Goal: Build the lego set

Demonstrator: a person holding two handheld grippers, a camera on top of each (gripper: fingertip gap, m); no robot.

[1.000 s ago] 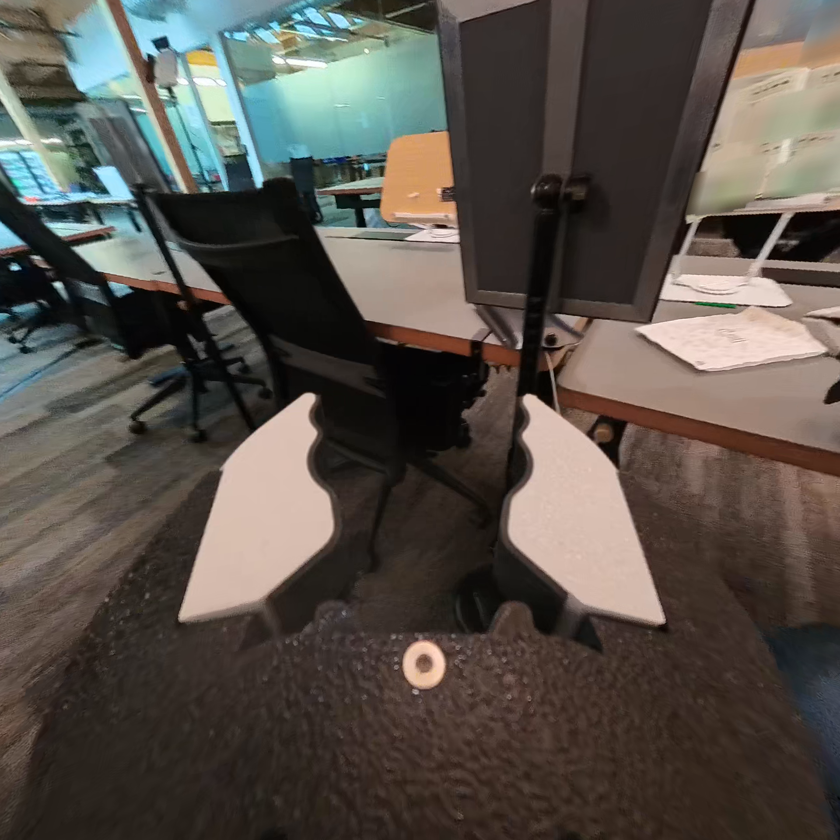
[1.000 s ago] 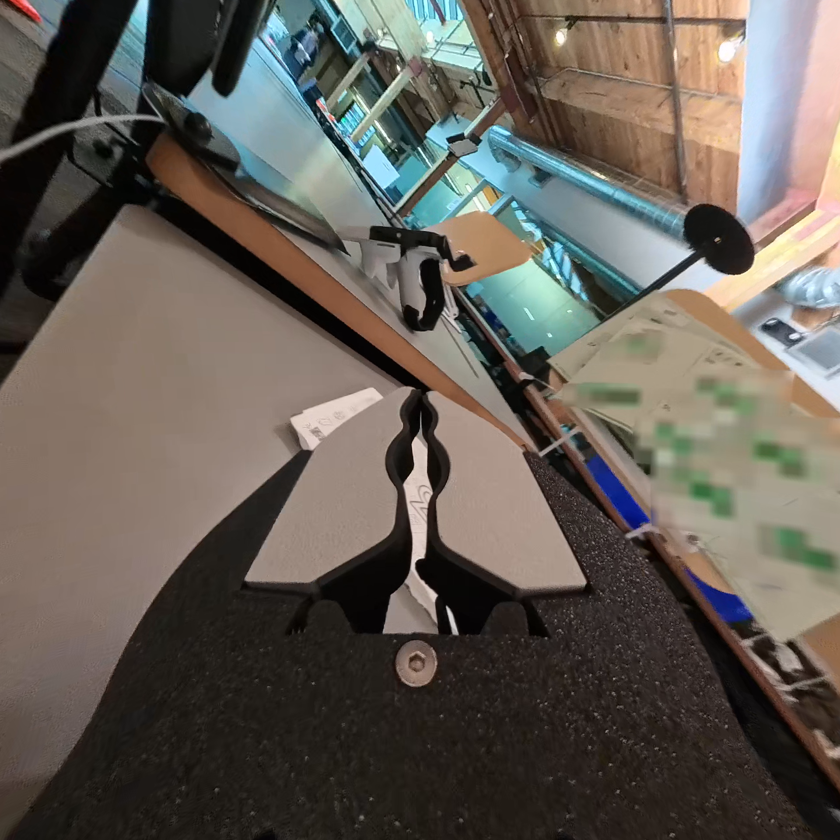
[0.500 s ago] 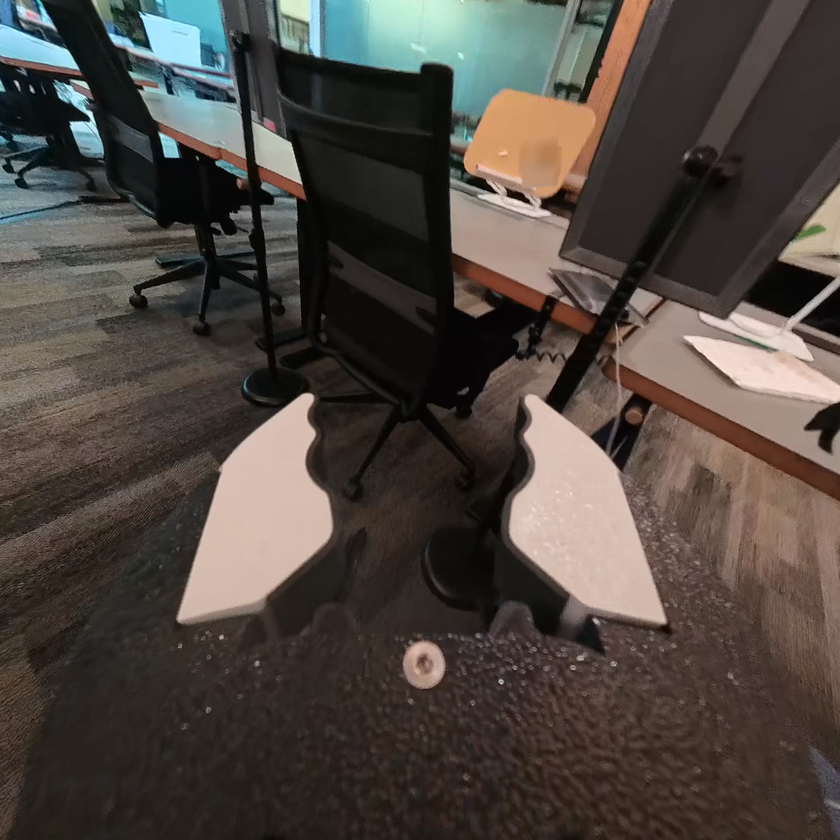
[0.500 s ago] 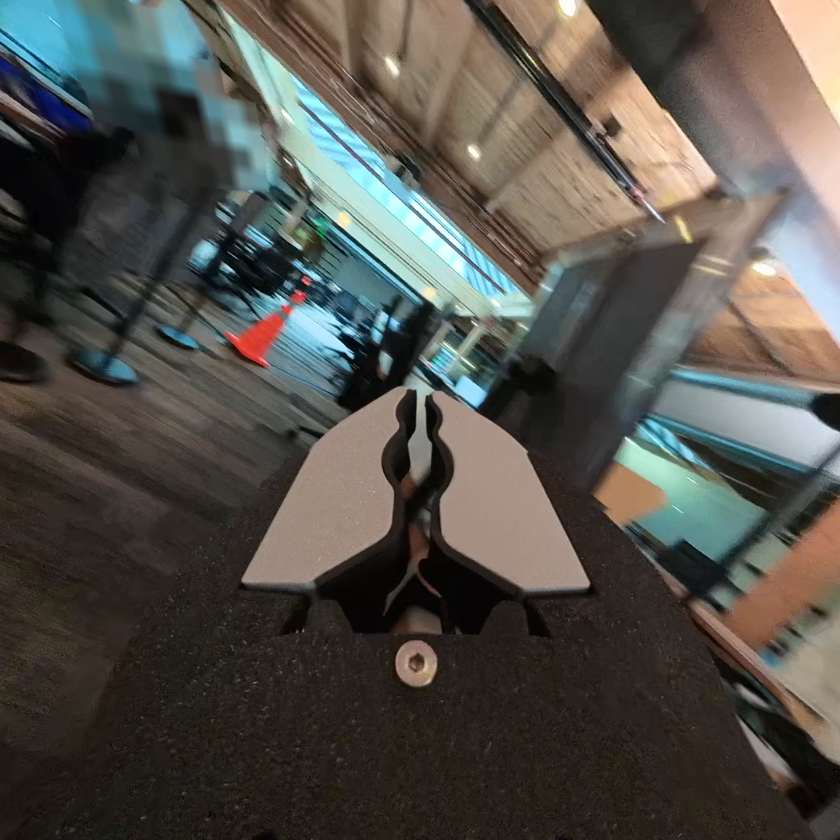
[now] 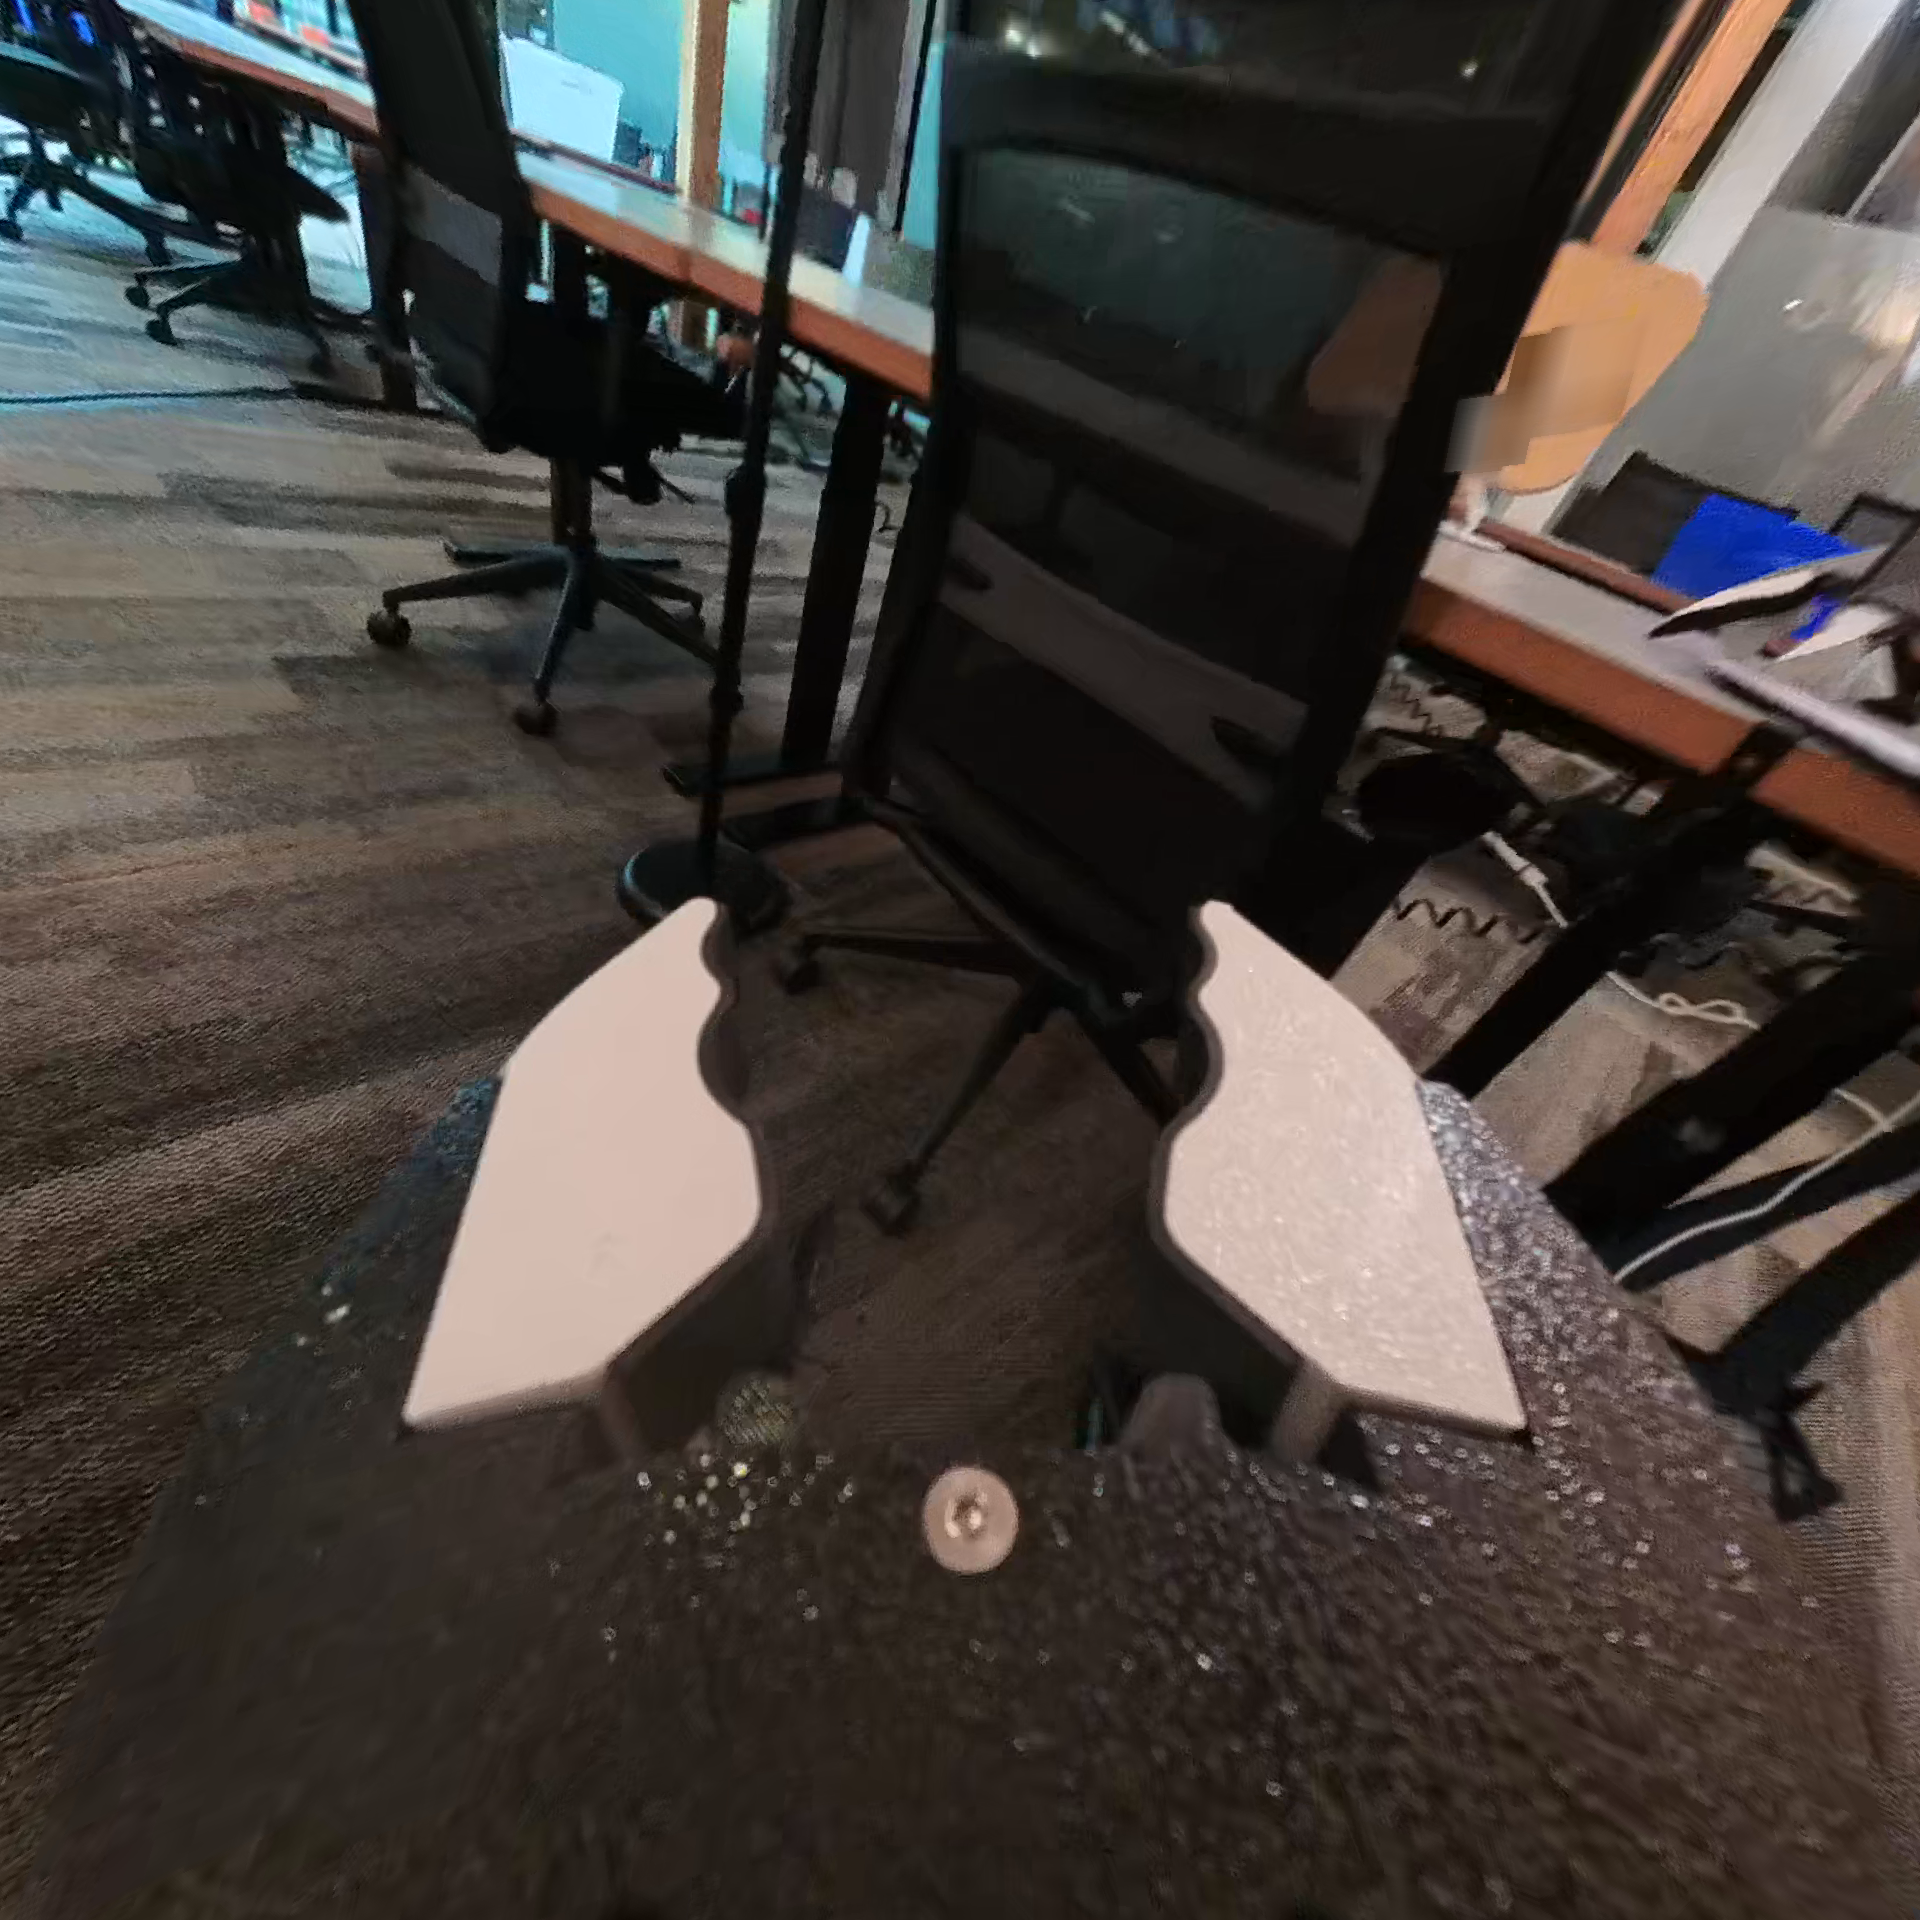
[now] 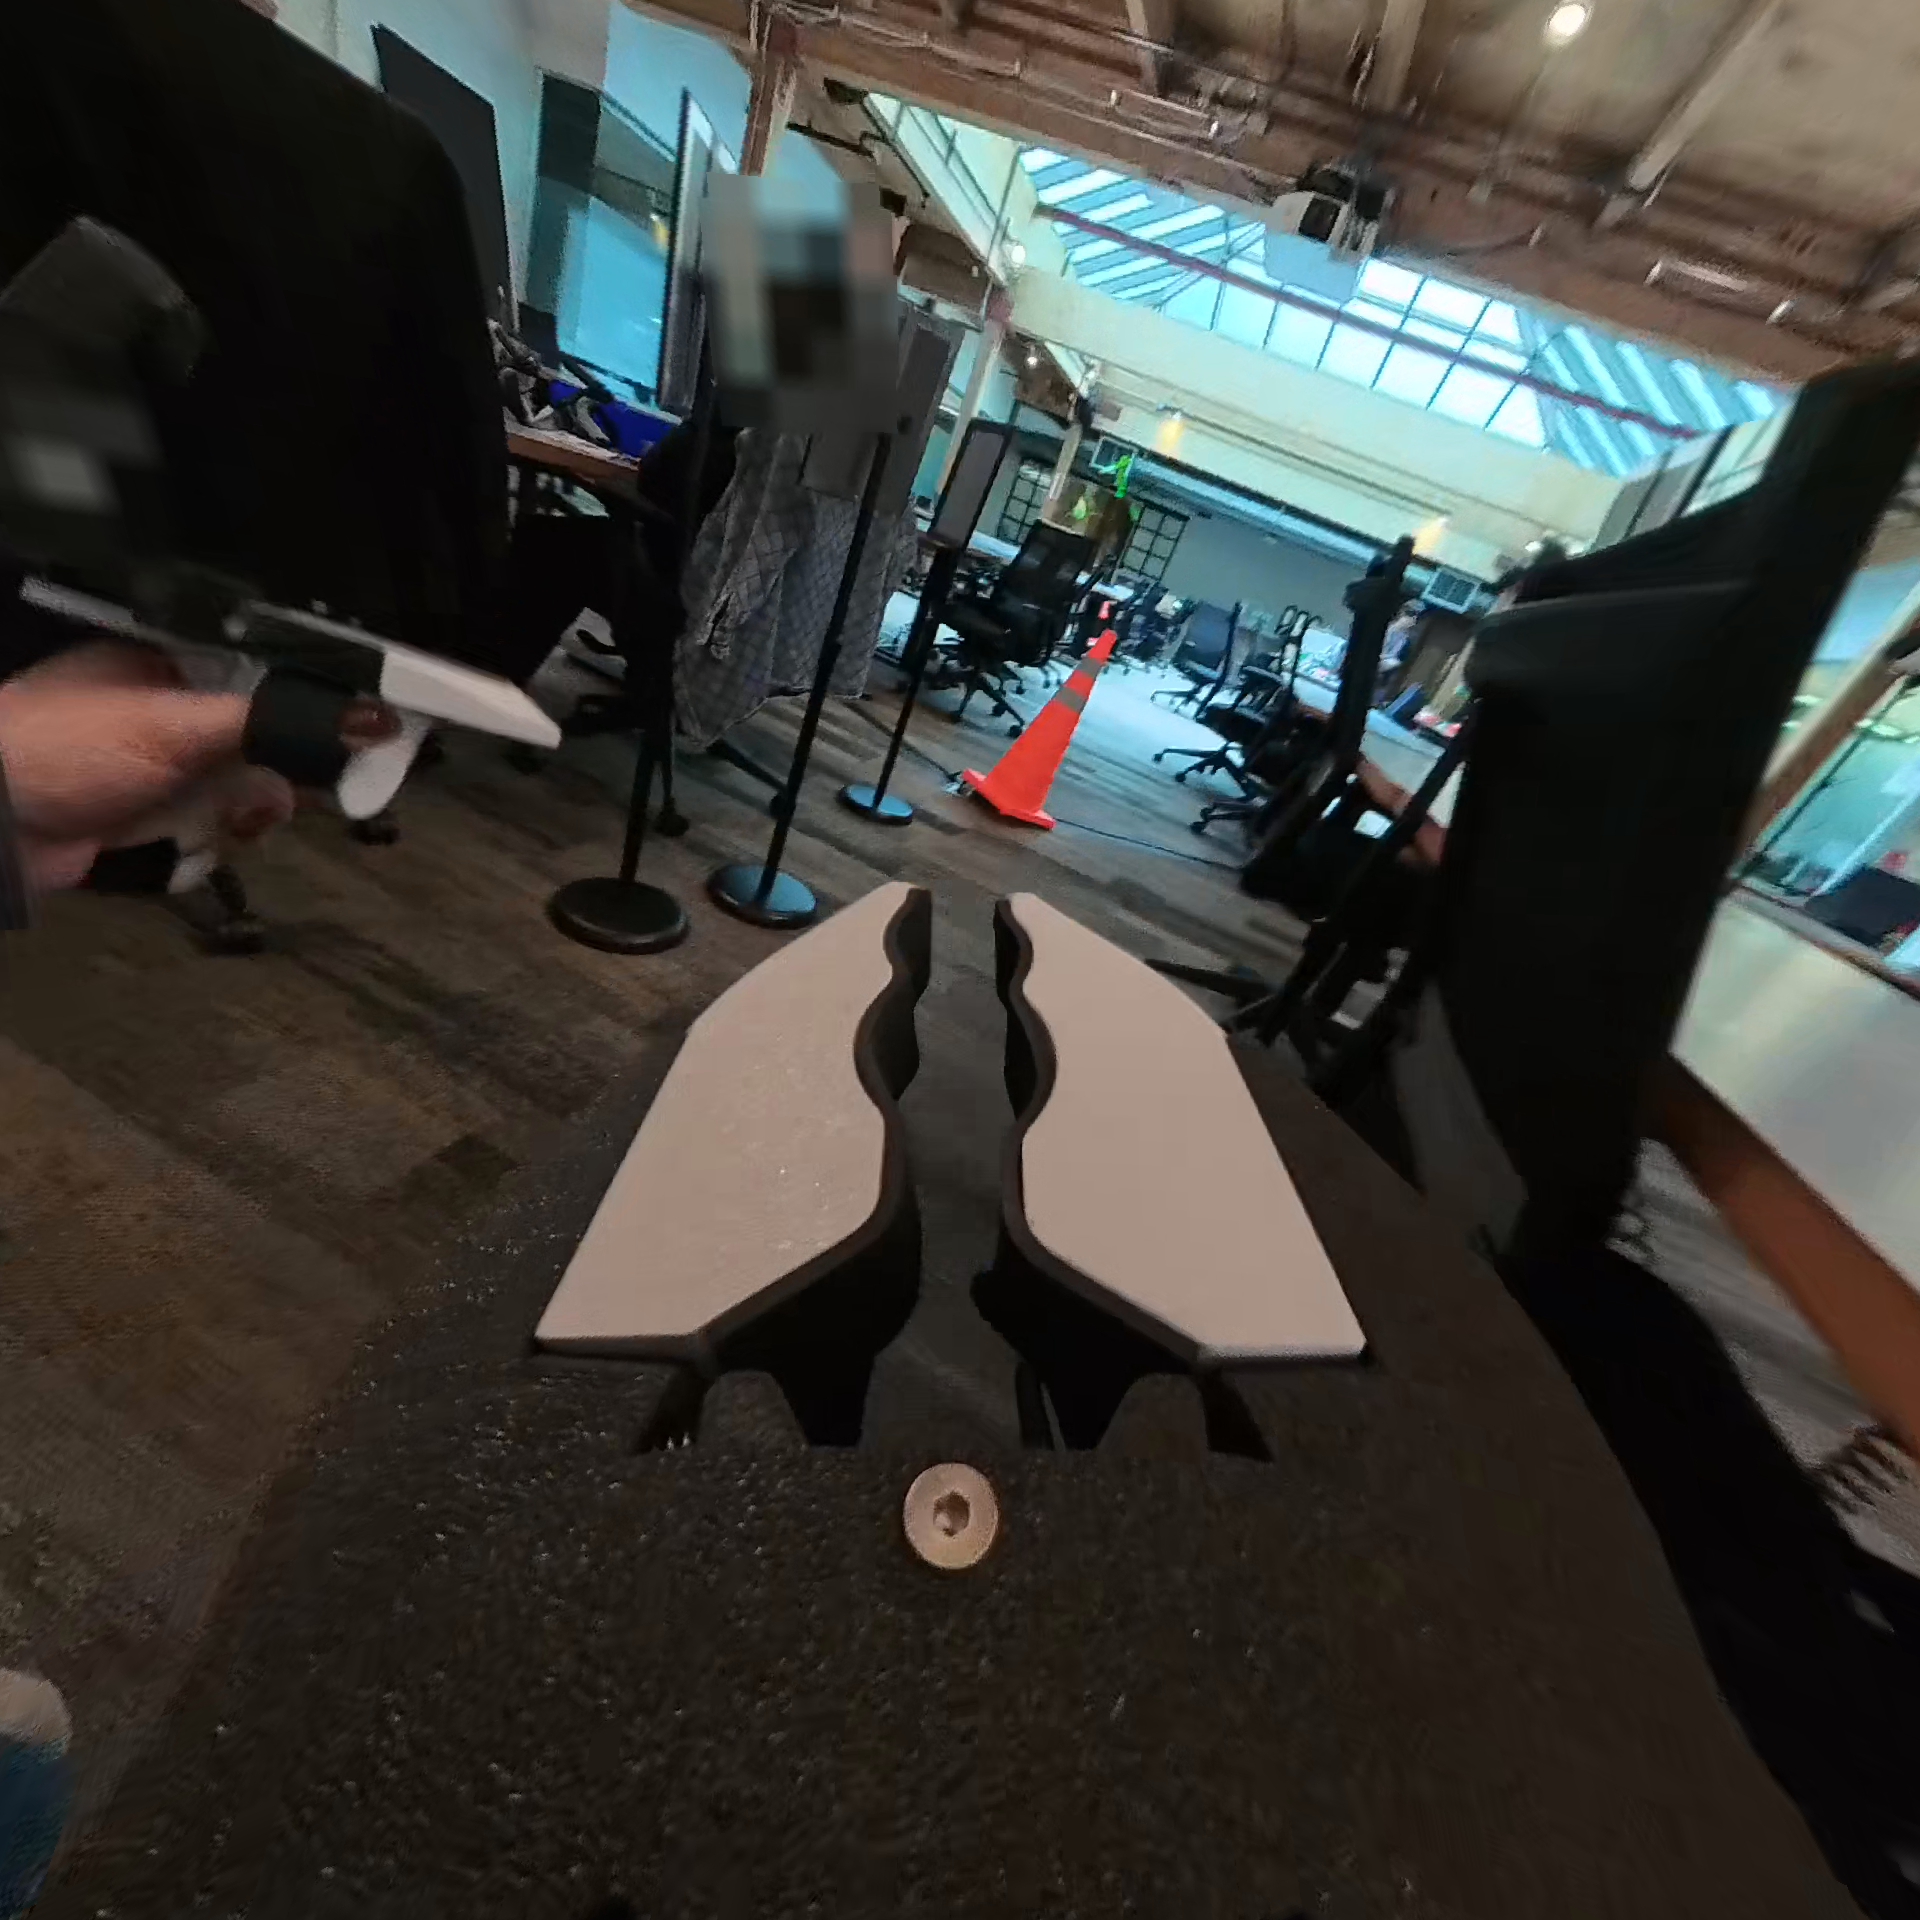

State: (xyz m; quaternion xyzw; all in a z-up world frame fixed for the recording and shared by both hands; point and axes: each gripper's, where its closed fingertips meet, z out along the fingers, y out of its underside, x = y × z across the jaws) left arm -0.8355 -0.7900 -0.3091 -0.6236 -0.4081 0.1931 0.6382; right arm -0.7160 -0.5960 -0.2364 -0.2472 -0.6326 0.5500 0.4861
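Observation:
No lego pieces show in either view. My left gripper (image 5: pixel 956 925) is open and empty, held low over the carpet and pointing at a black mesh office chair (image 5: pixel 1143 468). My right gripper (image 6: pixel 961 904) is all but shut, with a narrow gap between its grey fingers and nothing in it. It points across the room at floor level. The left gripper also shows at the left of the right wrist view (image 6: pixel 416 696), held in a person's hand (image 6: pixel 104 769).
A long table (image 5: pixel 1558 644) runs behind the chair, with a pole stand's round base (image 5: pixel 696 883) beside it. In the right wrist view there are pole stands (image 6: pixel 764 894), an orange cone (image 6: pixel 1039 748), a black panel (image 6: pixel 1621 831) and a table edge (image 6: pixel 1787 1091) at right.
Both grippers have swung away from the table toward the floor and the room. The right gripper's fingers stand slightly farther apart, and the paper seen through the gap is gone.

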